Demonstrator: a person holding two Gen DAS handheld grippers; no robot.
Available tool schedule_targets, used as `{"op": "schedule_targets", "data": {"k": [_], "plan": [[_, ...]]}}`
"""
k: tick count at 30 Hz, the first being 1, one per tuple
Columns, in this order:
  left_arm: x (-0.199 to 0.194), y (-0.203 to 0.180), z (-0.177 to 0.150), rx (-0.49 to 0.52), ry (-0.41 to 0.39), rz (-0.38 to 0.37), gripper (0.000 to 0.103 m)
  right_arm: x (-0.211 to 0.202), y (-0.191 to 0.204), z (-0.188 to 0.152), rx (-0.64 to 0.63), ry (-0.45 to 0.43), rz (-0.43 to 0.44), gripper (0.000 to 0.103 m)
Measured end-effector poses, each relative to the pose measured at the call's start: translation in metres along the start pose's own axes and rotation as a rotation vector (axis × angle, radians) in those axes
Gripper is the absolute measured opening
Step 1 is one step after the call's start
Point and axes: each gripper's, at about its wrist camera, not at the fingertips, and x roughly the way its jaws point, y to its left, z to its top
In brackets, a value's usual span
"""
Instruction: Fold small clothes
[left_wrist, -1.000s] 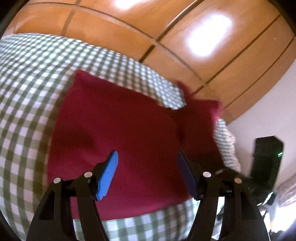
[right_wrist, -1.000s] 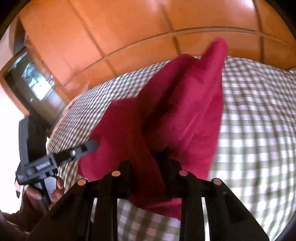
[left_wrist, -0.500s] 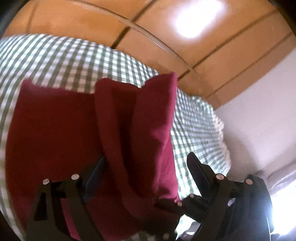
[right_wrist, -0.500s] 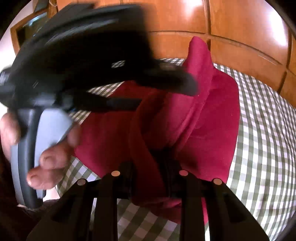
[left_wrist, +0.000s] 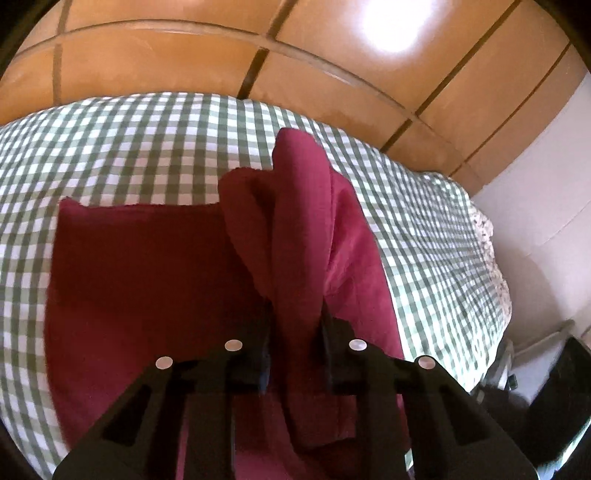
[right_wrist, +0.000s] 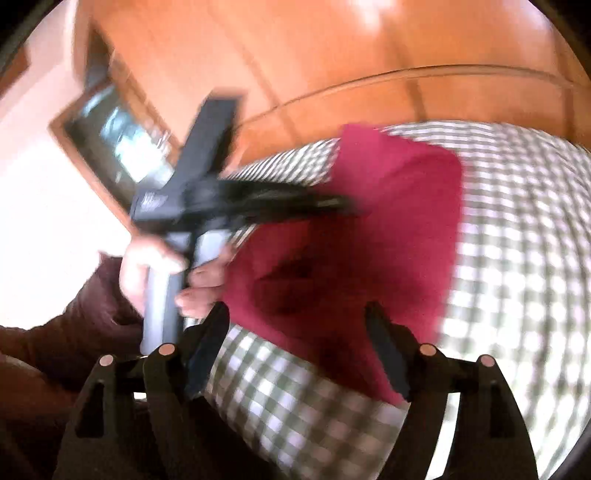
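A dark red garment (left_wrist: 147, 280) lies on a green-and-white checked bedcover (left_wrist: 140, 147). My left gripper (left_wrist: 295, 332) is shut on a raised fold of the garment, which stands up in a ridge ahead of the fingers. In the right wrist view the garment (right_wrist: 369, 240) lies partly folded, and my right gripper (right_wrist: 295, 350) is open and empty just above its near edge. The left gripper (right_wrist: 332, 203) also shows there, blurred, held by a hand (right_wrist: 155, 266) and reaching over the cloth.
A wooden wall or headboard (left_wrist: 258, 48) runs behind the bed. The bed's right edge (left_wrist: 491, 258) drops to a white wall, with a dark object (left_wrist: 554, 406) beside it. A framed window or mirror (right_wrist: 110, 122) hangs at the left.
My right gripper has let go of the red fold and opened, drawing back. My left gripper has closed on the raised fold. The right wrist view is now motion-blurred.
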Motion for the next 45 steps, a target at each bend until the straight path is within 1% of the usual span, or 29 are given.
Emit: {"op": "schedule_targets", "data": {"k": [1, 2, 4, 6, 8, 10, 12, 15, 17, 18, 19, 21, 22, 23, 25, 26, 27, 28, 29, 30, 32, 33, 34, 36, 39, 41, 43, 45], "plan": [[-0.002, 0.0, 0.002, 0.0, -0.006, -0.004, 0.019, -0.003, -0.016, -0.001, 0.048, -0.006, -0.038, 0.074], [-0.006, 0.001, 0.002, 0.0, -0.011, -0.011, 0.019, -0.003, -0.027, -0.002, 0.082, -0.005, -0.06, 0.067], [-0.017, 0.002, 0.002, 0.004, -0.025, -0.028, 0.019, 0.002, -0.046, -0.004, 0.133, 0.014, -0.102, 0.061], [-0.03, 0.0, 0.005, 0.009, -0.047, -0.028, 0.019, 0.014, -0.053, -0.007, 0.147, 0.042, -0.104, 0.054], [-0.043, 0.002, 0.007, 0.01, -0.068, -0.027, 0.019, 0.032, -0.04, -0.005, 0.121, 0.073, -0.089, 0.051], [-0.06, 0.01, 0.007, 0.01, -0.094, -0.015, 0.019, 0.047, -0.013, -0.002, 0.062, 0.092, -0.048, 0.05], [-0.074, 0.02, 0.007, 0.007, -0.118, 0.013, 0.019, 0.059, 0.014, -0.001, 0.008, 0.105, -0.007, 0.05], [-0.089, 0.051, 0.004, -0.038, -0.136, 0.075, 0.018, 0.082, 0.041, 0.002, -0.053, 0.136, 0.031, 0.051], [-0.089, 0.081, -0.002, -0.082, -0.125, 0.148, 0.019, 0.095, 0.051, -0.002, -0.078, 0.156, 0.038, 0.051], [-0.086, 0.093, -0.005, -0.103, -0.112, 0.17, 0.019, 0.107, 0.058, -0.003, -0.098, 0.17, 0.037, 0.052], [-0.078, 0.11, -0.011, -0.143, -0.081, 0.188, 0.018, 0.119, 0.062, -0.003, -0.115, 0.18, 0.025, 0.052], [-0.065, 0.132, -0.022, -0.193, -0.04, 0.205, 0.018, 0.13, 0.066, -0.006, -0.152, 0.19, -0.017, 0.051], [-0.059, 0.139, -0.028, -0.205, -0.036, 0.21, 0.019, 0.134, 0.066, -0.008, -0.163, 0.193, -0.032, 0.052], [-0.057, 0.142, -0.032, -0.206, -0.048, 0.214, 0.019, 0.137, 0.066, -0.009, -0.168, 0.195, -0.041, 0.052], [-0.055, 0.141, -0.034, -0.215, -0.065, 0.225, 0.02, 0.136, 0.07, -0.009, -0.185, 0.198, -0.044, 0.053], [-0.055, 0.139, -0.034, -0.226, -0.07, 0.229, 0.022, 0.135, 0.069, -0.009, -0.196, 0.203, -0.041, 0.057], [-0.058, 0.136, -0.035, -0.233, -0.083, 0.252, 0.024, 0.129, 0.078, -0.011, -0.211, 0.212, -0.027, 0.061], [-0.061, 0.132, -0.036, -0.228, -0.094, 0.273, 0.024, 0.118, 0.087, -0.016, -0.214, 0.214, -0.012, 0.063], [-0.067, 0.127, -0.036, -0.222, -0.115, 0.288, 0.024, 0.113, 0.087, -0.011, -0.206, 0.21, 0.002, 0.066], [-0.074, 0.121, -0.037, -0.217, -0.144, 0.29, 0.024, 0.104, 0.085, -0.006, -0.19, 0.195, 0.016, 0.067], [-0.091, 0.109, -0.041, -0.199, -0.209, 0.27, 0.024, 0.089, 0.081, 0.003, -0.162, 0.151, 0.025, 0.067], [-0.101, 0.102, -0.042, -0.186, -0.249, 0.261, 0.024, 0.085, 0.077, 0.013, -0.134, 0.124, 0.024, 0.066], [-0.106, 0.101, -0.044, -0.176, -0.271, 0.257, 0.024, 0.083, 0.073, 0.021, -0.108, 0.107, 0.024, 0.065], [-0.114, 0.09, -0.047, -0.137, -0.319, 0.245, 0.024, 0.084, 0.063, 0.038, -0.058, 0.075, 0.015, 0.058], [-0.105, 0.08, -0.046, -0.088, -0.315, 0.252, 0.024, 0.1, 0.057, 0.064, -0.029, 0.045, -0.035, 0.054], [-0.094, 0.077, -0.049, -0.061, -0.29, 0.265, 0.024, 0.116, 0.059, 0.078, -0.032, 0.046, -0.054, 0.052], [-0.08, 0.08, -0.053, -0.051, -0.243, 0.296, 0.024, 0.141, 0.063, 0.093, -0.058, 0.061, -0.097, 0.052], [-0.066, 0.09, -0.058, -0.072, -0.189, 0.318, 0.024, 0.168, 0.062, 0.103, -0.06, 0.096, -0.139, 0.052]]}}
